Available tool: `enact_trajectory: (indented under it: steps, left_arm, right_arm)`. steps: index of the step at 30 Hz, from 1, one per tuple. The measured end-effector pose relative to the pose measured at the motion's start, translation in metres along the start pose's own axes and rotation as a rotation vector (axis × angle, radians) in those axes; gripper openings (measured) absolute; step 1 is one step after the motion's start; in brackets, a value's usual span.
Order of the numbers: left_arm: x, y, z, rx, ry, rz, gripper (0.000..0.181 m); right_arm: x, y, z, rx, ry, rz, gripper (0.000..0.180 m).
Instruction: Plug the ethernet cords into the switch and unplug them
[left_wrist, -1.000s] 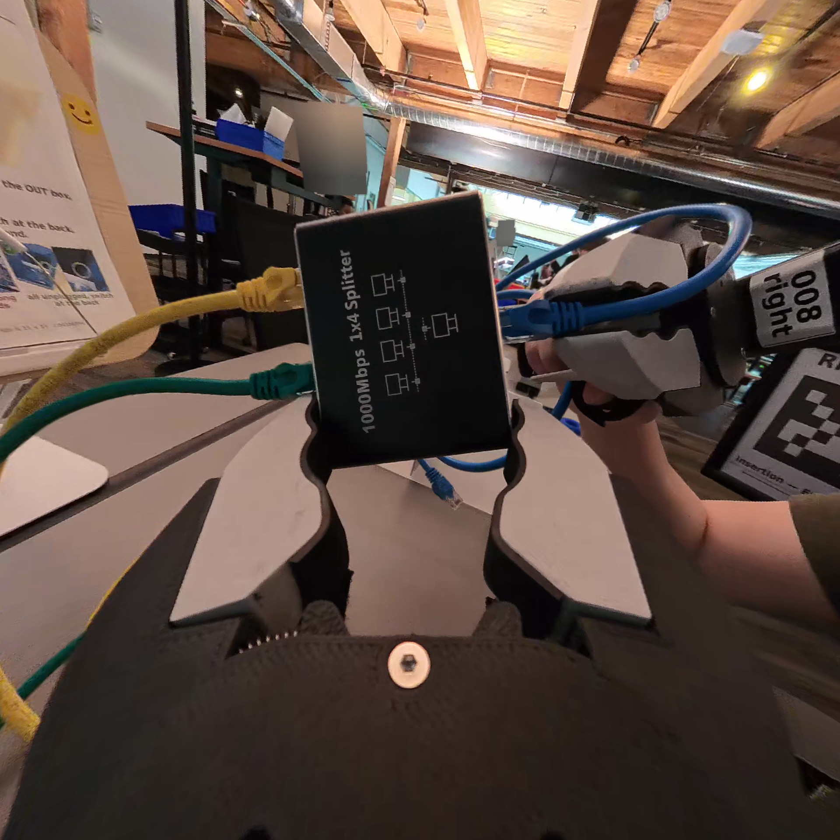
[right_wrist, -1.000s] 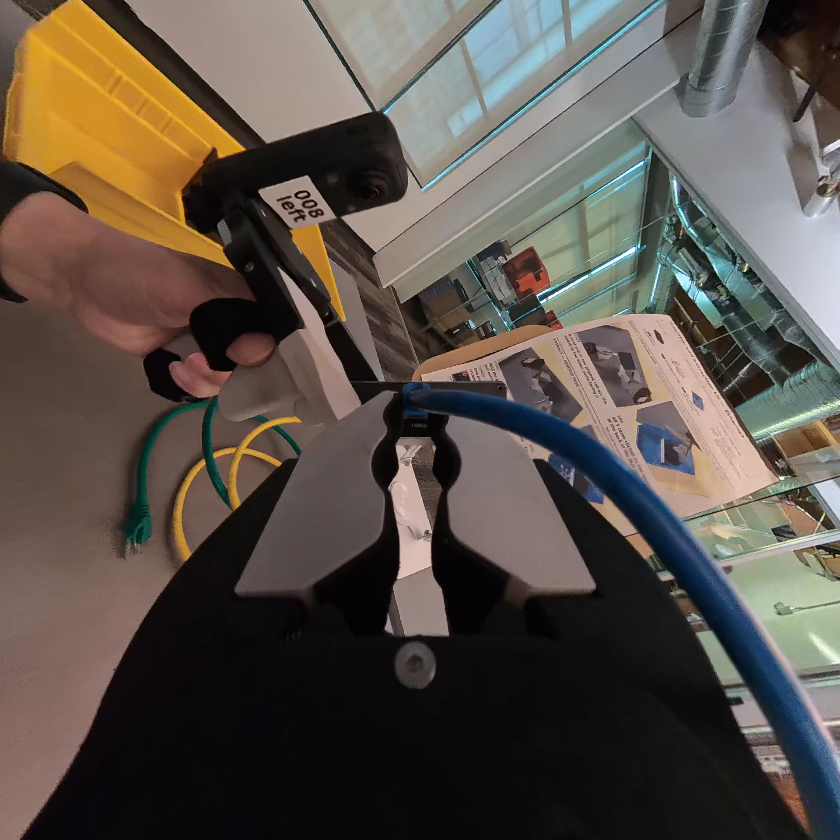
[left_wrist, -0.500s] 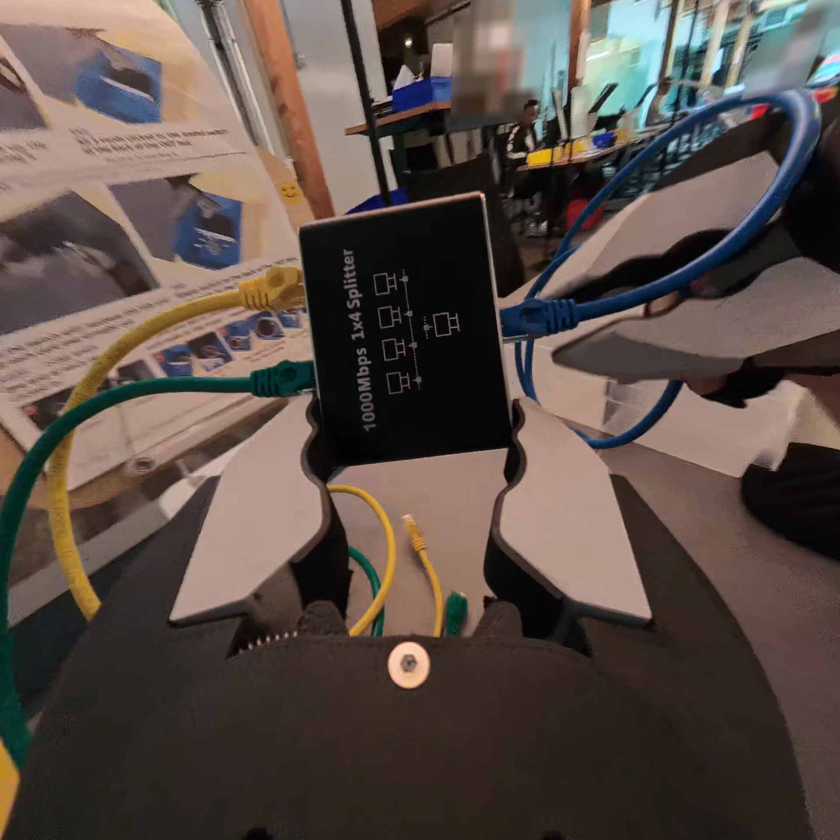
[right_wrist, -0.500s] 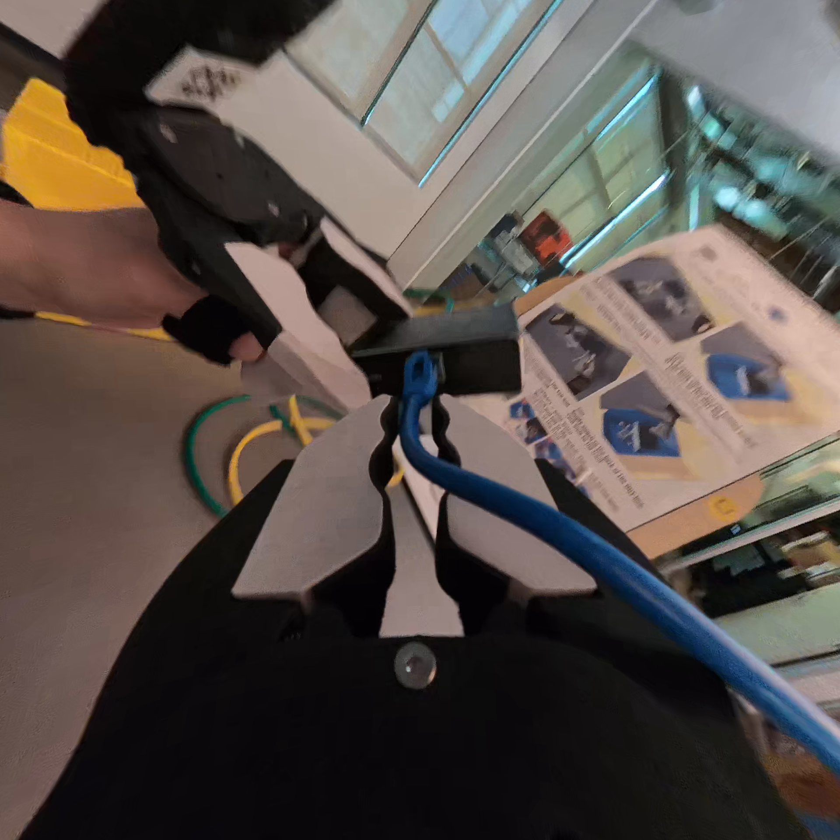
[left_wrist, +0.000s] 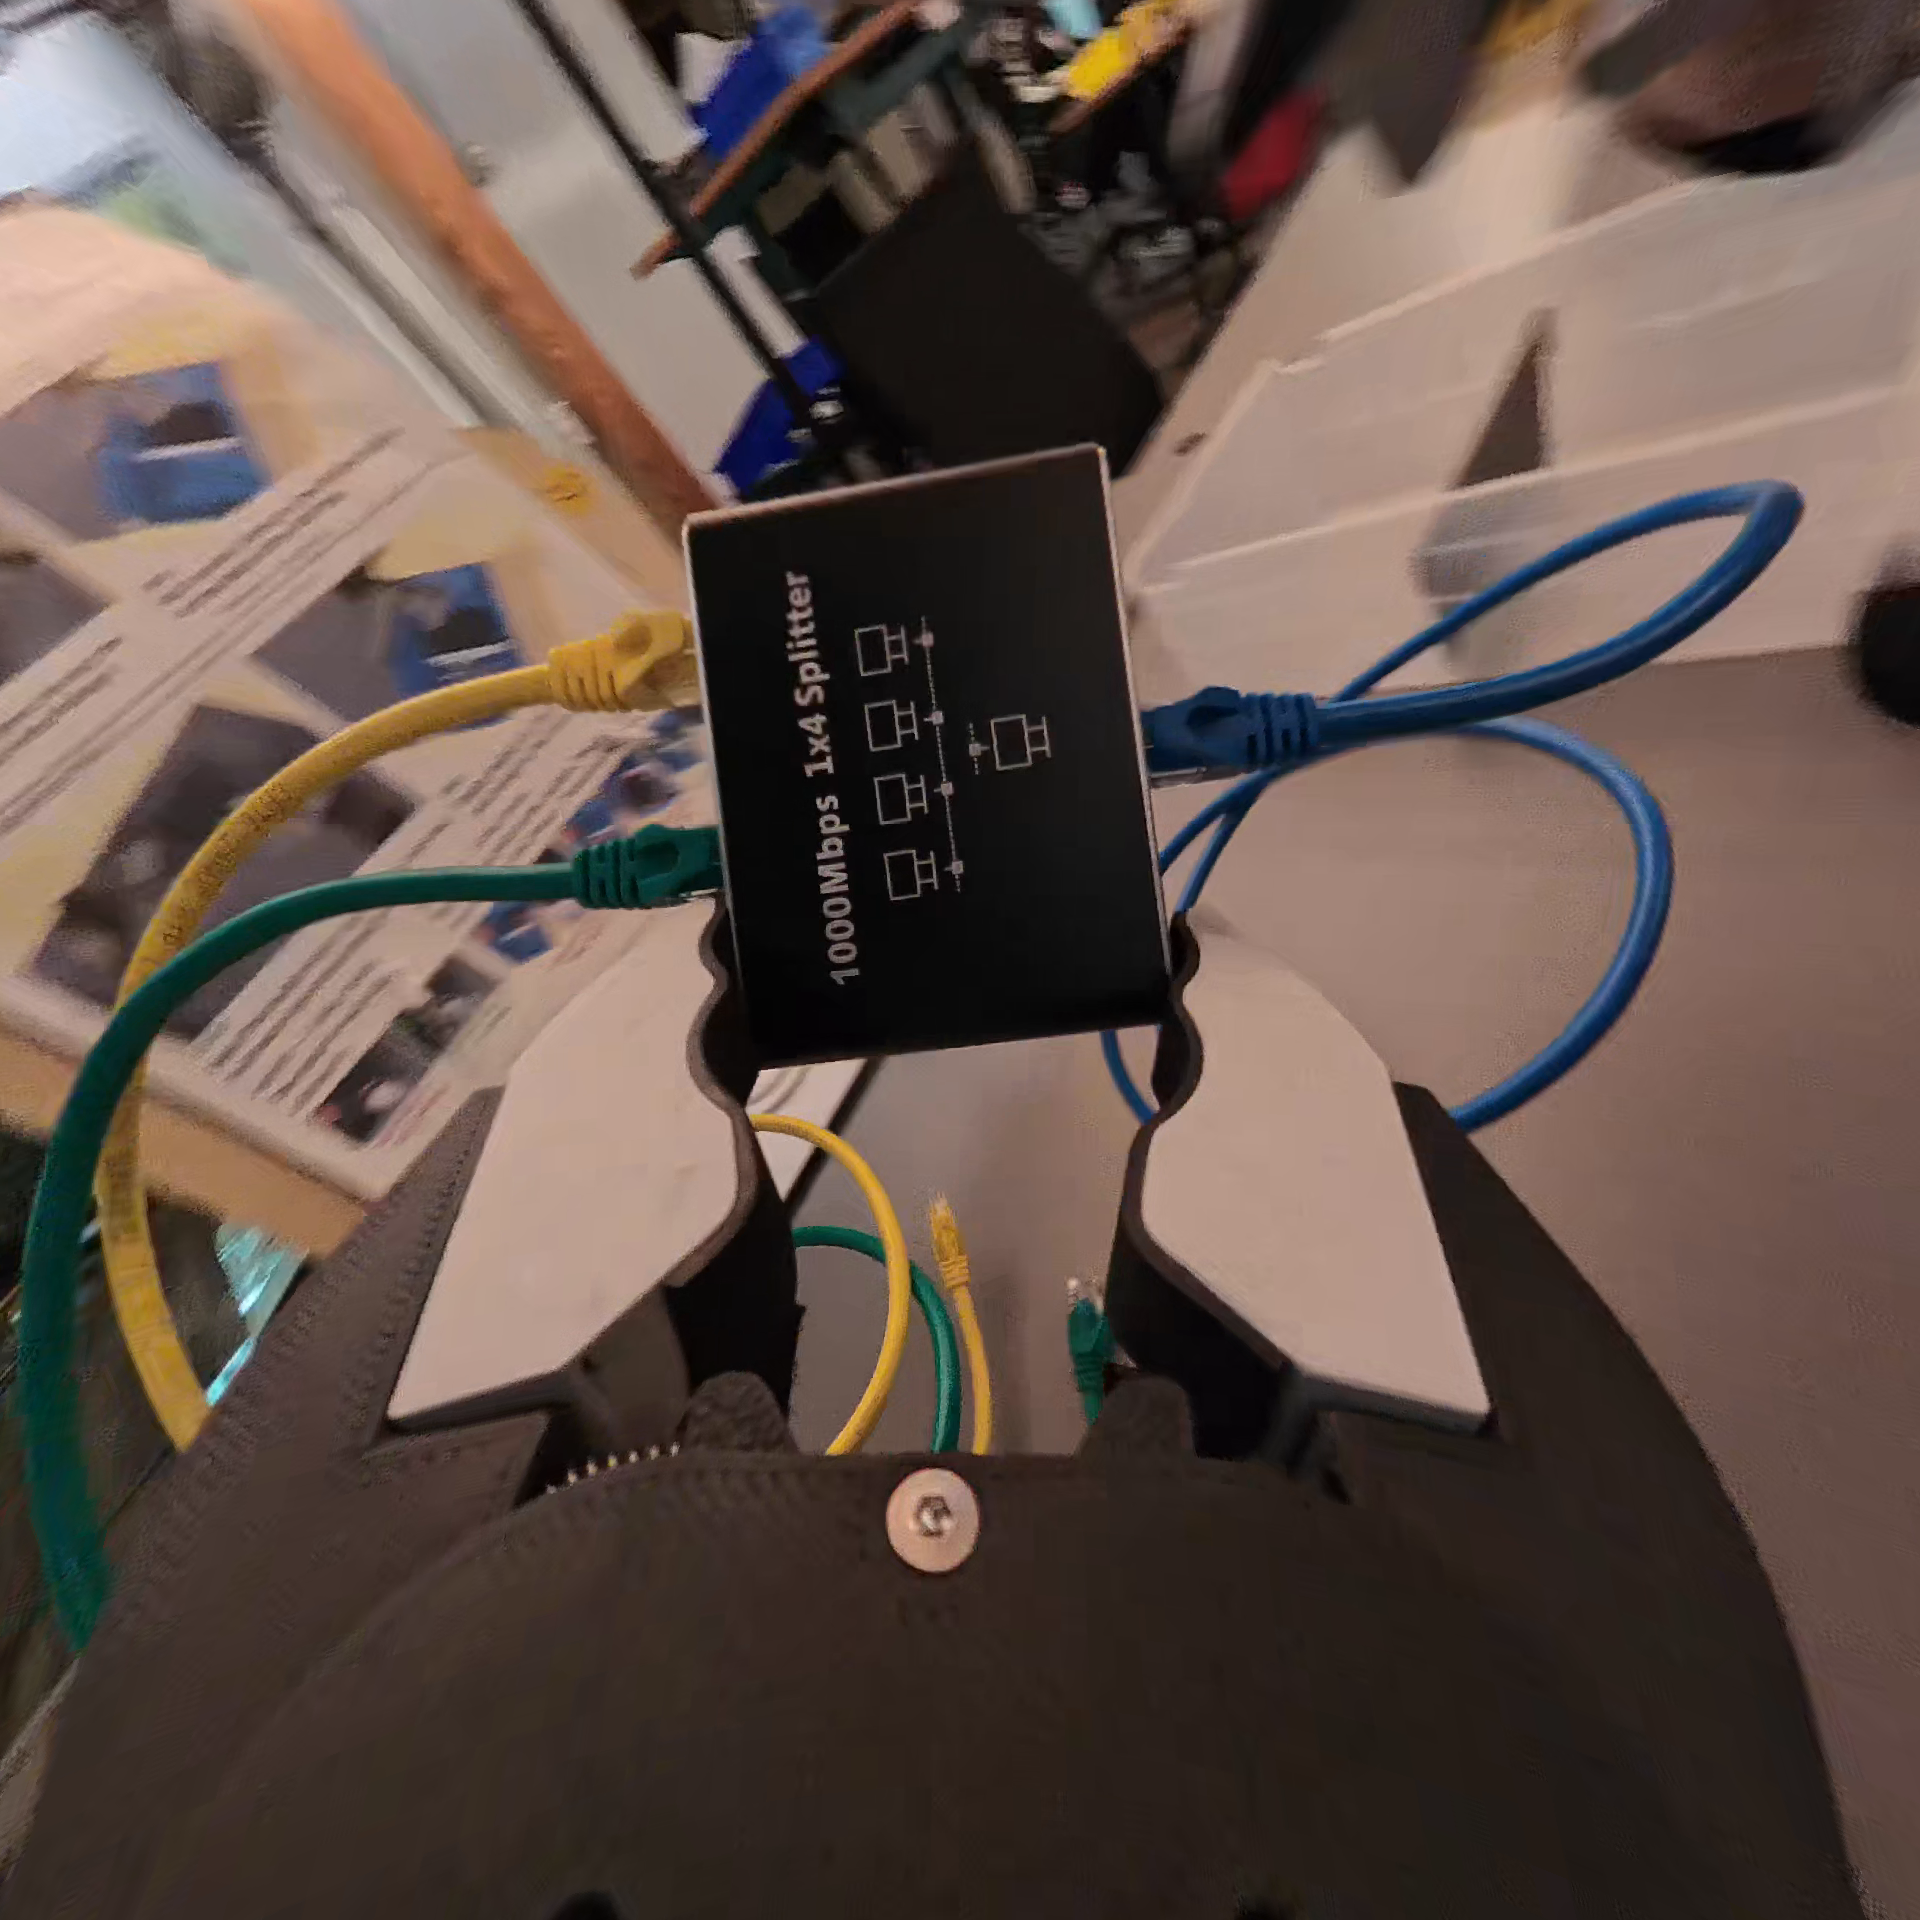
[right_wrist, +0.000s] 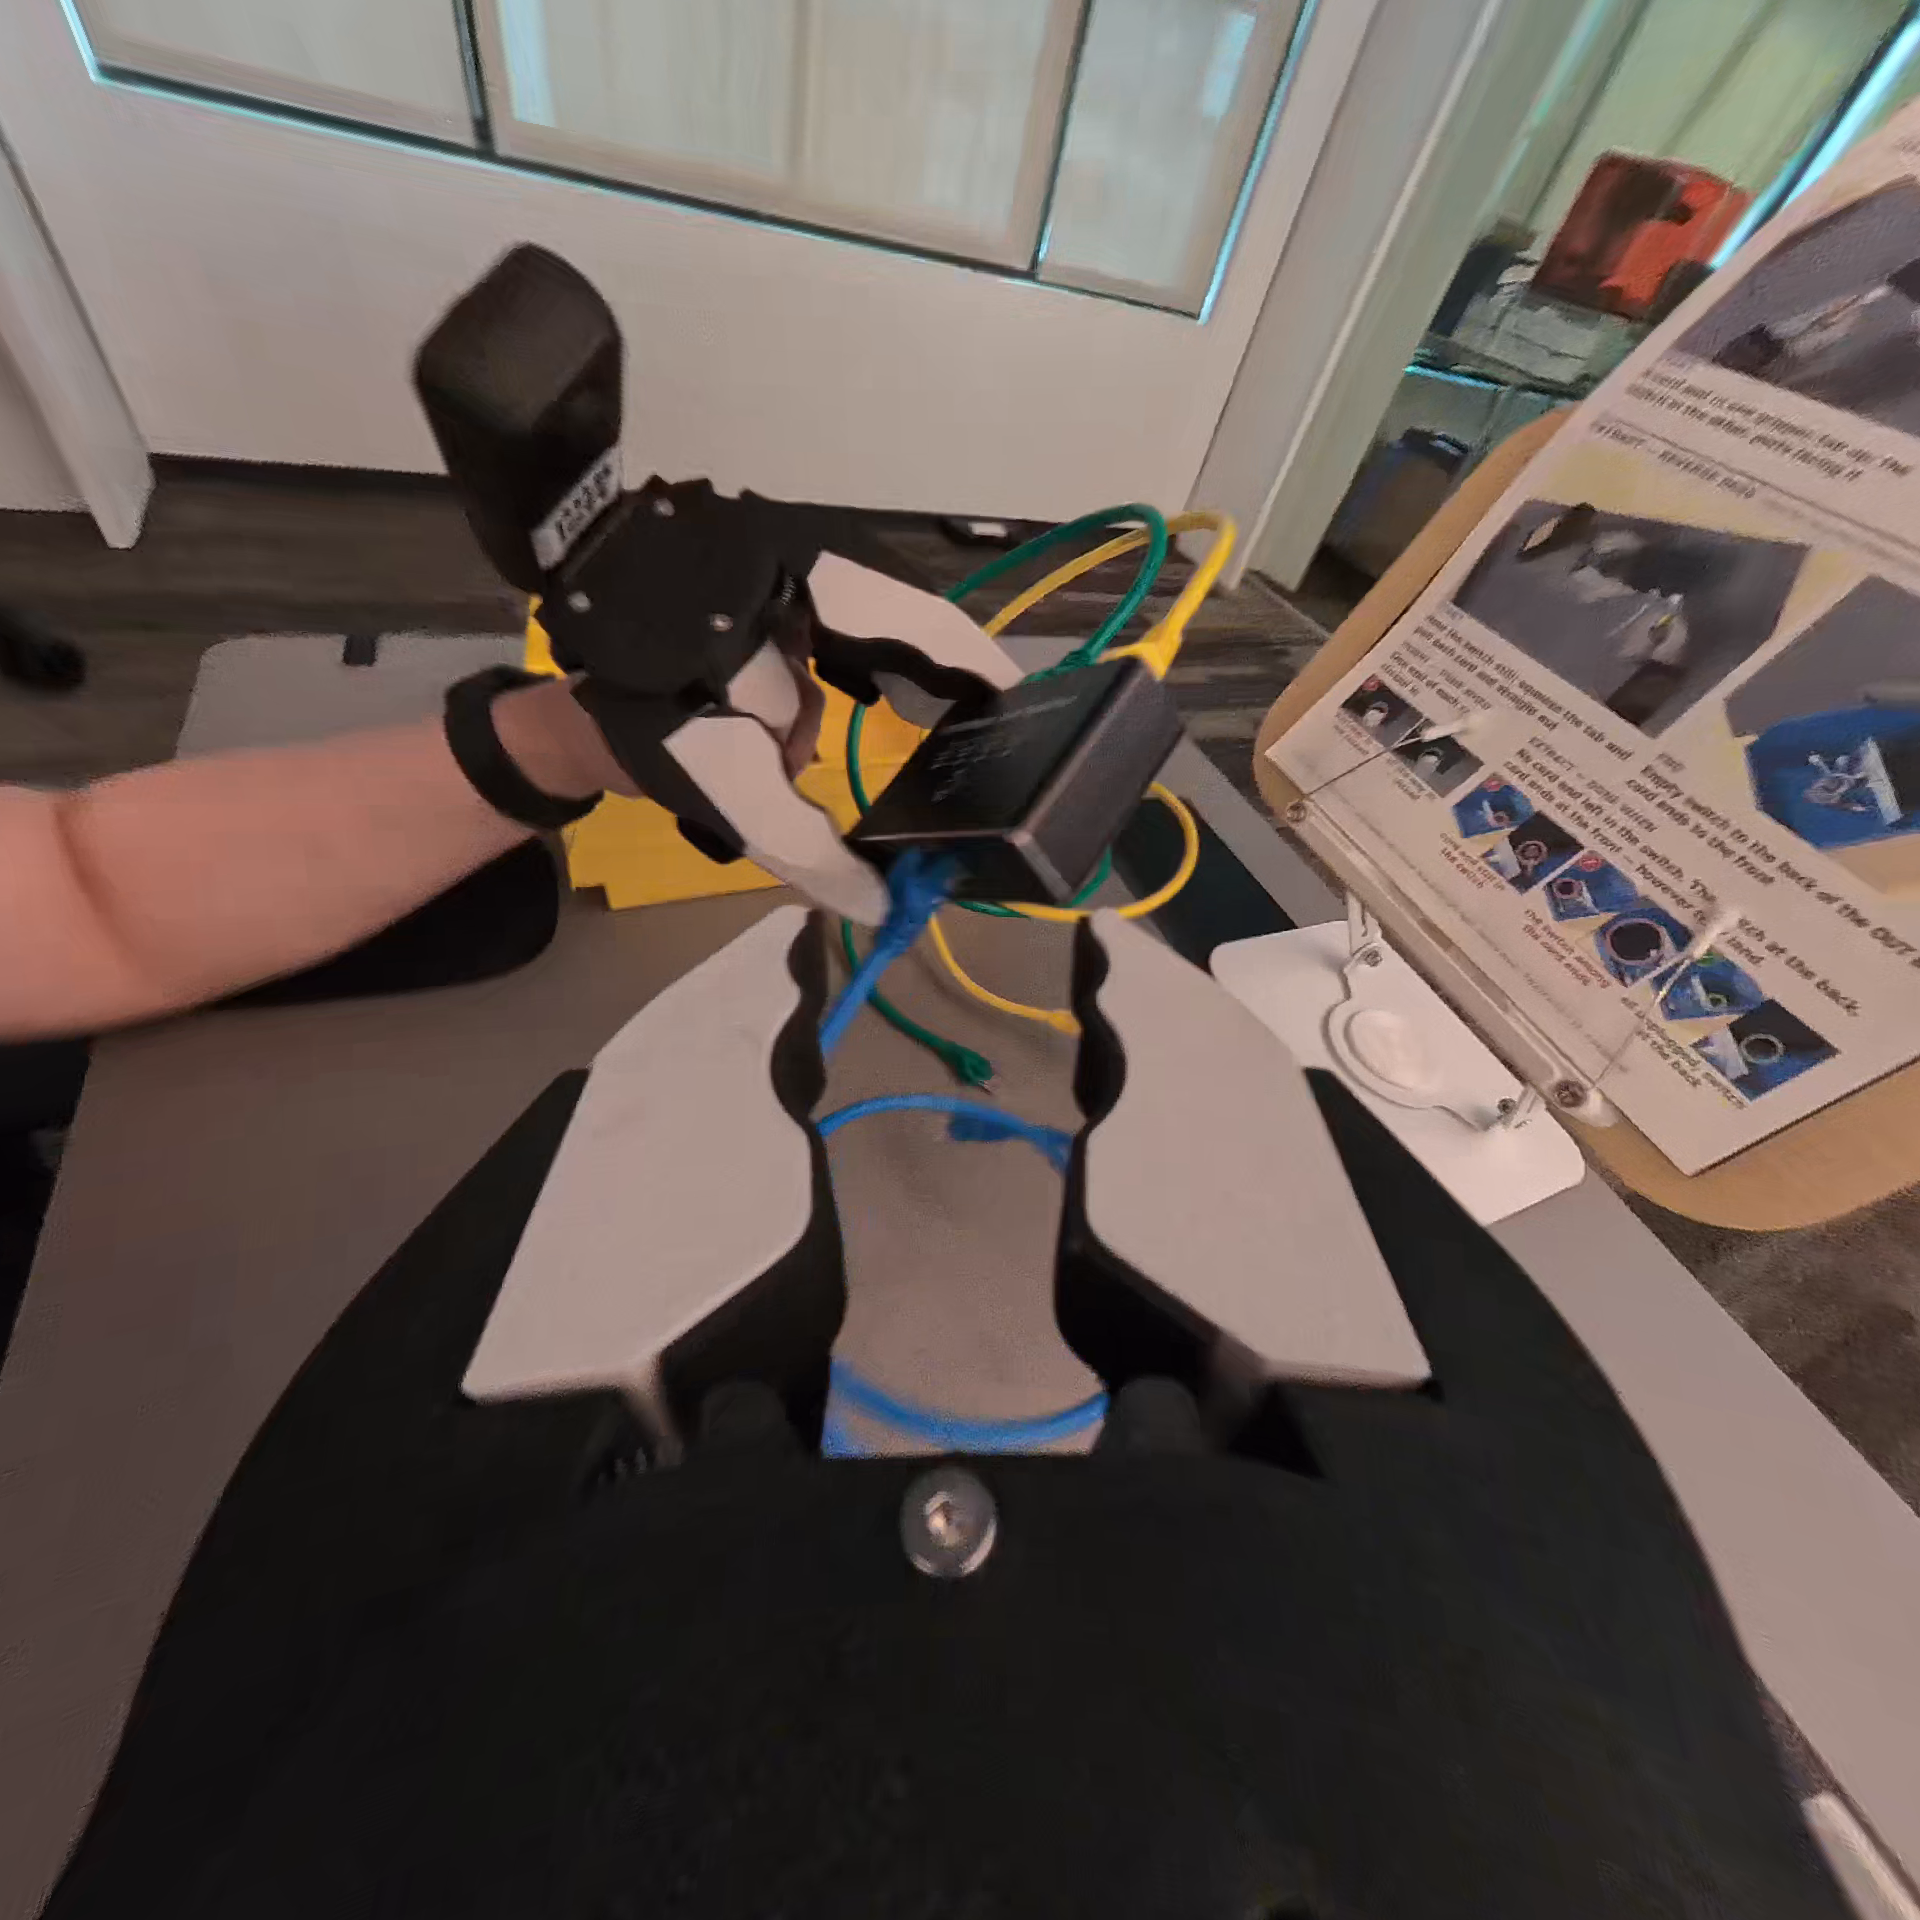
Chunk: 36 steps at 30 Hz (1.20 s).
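Released from the blue cord (left_wrist: 1455, 707), the right gripper (right_wrist: 945, 997) has backed off and now stands empty, jaws spread wide, the cord's slack looping on the table (right_wrist: 208, 1195) between them. Motion blur smears the poster (right_wrist: 1662, 831) at 2 o'clock. Held off the table, the switch (left_wrist: 935, 758) sits clamped at its lower end by the left gripper (left_wrist: 940, 997); the yellow cord (left_wrist: 613, 665) and green cord (left_wrist: 634, 868) enter at 9 o'clock, the blue at 3 o'clock.

The switch (left_wrist: 940, 748) has a matt black casing; the cords (left_wrist: 1455, 717) look smooth and plastic-sheathed.
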<state>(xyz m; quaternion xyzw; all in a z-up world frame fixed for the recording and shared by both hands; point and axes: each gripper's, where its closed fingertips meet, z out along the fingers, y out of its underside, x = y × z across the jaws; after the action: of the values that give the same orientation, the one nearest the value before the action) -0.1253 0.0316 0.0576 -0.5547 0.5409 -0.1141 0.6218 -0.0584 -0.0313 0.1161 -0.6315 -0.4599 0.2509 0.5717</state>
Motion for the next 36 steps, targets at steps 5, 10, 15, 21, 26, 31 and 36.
enact_trajectory:
  steps: [5, 10, 15, 21, 26, 31, 36]
  left_arm:
    - [0.046, -0.003, 0.002, -0.014, 0.256, 0.052, 0.076]
    - [0.071, 0.003, -0.009, -0.064, 0.497, -0.054, 0.076]
    - [0.089, 0.006, -0.017, -0.066, 0.660, -0.125, 0.076]
    - [0.086, 0.006, -0.025, -0.047, 0.783, -0.313, 0.076]
    - [0.020, -0.019, -0.046, 0.157, 0.582, -0.479, 0.074]
    - [-0.034, -0.030, -0.082, 0.227, 0.374, -0.617, 0.072]
    - [-0.027, -0.026, -0.091, 0.112, 0.365, -0.583, 0.074]
  right_arm:
    - [0.027, 0.045, -0.002, -0.015, 0.112, -0.679, 0.064]
    - [-0.009, 0.044, 0.032, -0.003, 0.196, -1.072, 0.074]
    - [-0.035, 0.058, 0.054, -0.073, 0.170, -1.274, 0.043]
    - [-0.033, 0.063, 0.060, -0.185, 0.141, -1.136, 0.039]
    - [0.002, 0.050, 0.046, -0.221, 0.272, -0.911, 0.037]
    - [0.042, 0.028, 0.008, -0.264, 0.453, -0.674, 0.037]
    - [0.081, -0.009, -0.021, -0.443, 0.602, -0.585, 0.036]
